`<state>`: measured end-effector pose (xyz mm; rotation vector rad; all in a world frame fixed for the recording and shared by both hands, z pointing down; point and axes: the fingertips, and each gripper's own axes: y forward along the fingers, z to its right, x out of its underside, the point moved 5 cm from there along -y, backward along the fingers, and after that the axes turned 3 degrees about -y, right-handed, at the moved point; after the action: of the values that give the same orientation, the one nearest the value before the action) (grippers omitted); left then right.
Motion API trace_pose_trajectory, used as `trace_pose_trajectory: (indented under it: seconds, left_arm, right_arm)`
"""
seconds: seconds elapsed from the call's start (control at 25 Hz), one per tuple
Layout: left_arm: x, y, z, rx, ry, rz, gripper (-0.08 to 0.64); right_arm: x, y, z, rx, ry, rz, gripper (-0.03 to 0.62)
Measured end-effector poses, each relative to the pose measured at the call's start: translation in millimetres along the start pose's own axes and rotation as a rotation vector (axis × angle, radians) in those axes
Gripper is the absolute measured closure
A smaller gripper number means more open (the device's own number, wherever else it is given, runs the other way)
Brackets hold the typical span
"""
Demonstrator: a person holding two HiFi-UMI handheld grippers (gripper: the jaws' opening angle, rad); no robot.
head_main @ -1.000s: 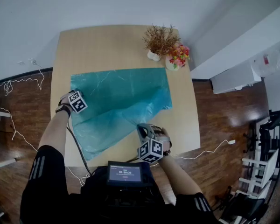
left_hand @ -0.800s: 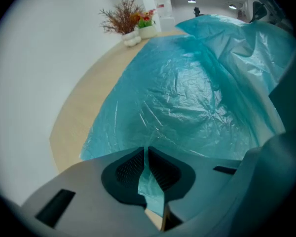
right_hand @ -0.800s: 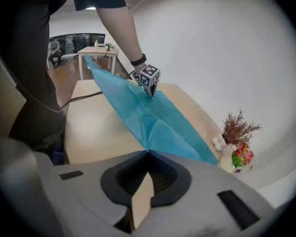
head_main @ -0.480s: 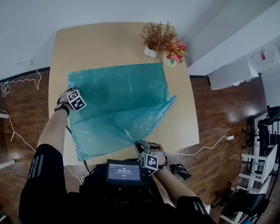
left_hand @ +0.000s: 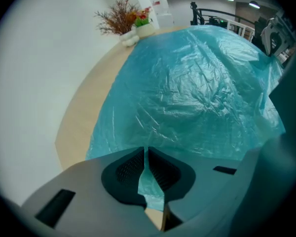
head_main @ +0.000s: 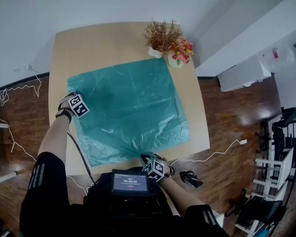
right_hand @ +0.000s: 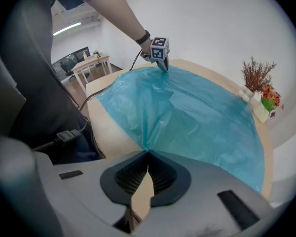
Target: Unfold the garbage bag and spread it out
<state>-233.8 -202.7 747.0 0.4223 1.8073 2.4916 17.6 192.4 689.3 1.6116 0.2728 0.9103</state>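
Right gripper [right_hand: 147, 162]: at the near table edge, just ahead of the chest-mounted screen [head_main: 130, 182]. Jaws clenched, the tips pinching the near edge of the garbage bag [head_main: 130, 110]; the film gathers to a point there.

Left gripper [left_hand: 145, 164]: at the bag's left edge, pointing steeply down. Jaws clamped on a strip of teal film that shows between the pads.

Bag: teal, opened out over most of the wooden table [head_main: 98, 46]. Far half flat, near edge wrinkled.

Past the bag's far-right corner: pot of dried twigs [head_main: 160, 36] and flower pot [head_main: 181, 51], side by side.
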Motion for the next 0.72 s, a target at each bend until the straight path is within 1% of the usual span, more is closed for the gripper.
trace_pose_trajectory:
  seconds: [0.16,0.28,0.36,0.44,0.52,0.64,0.72]
  left_arm:
    - [-1.3,0.9,-1.2,-0.008,-0.001,0.005,0.543]
    - [-2.5,0.8,-1.0,-0.010,0.004,0.006,0.545]
    - [-3.5,1.0,-1.4,-0.016,0.027,0.009,0.545]
    - [-4.9,-0.4,-2.4,-0.029,0.051,0.028,0.509]
    - [-10.9,-10.2,-5.0,-0.042,0.032,0.076,0.509]
    - [-25.1,-47.2,-4.0,-0.070,-0.029,0.192,0.508]
    - [-29.0,-73.4,8.7,-0.048,-0.074,0.262,0.500]
  right_arm:
    - [10.4,21.9,-7.8,-0.059,0.046,-0.047,0.569]
    - [11.8,29.3,-10.1,-0.091,0.041,-0.077,0.568]
    - [12.8,33.5,-10.9,-0.107,0.036,-0.099,0.568]
    - [14.1,37.2,-11.0,-0.117,0.035,-0.112,0.563]
    - [13.6,38.9,-10.5,-0.123,0.039,-0.114,0.565]
    - [12.3,38.5,-10.8,-0.129,0.041,-0.109,0.563]
    - [13.2,38.4,-10.5,-0.132,0.032,-0.109,0.563]
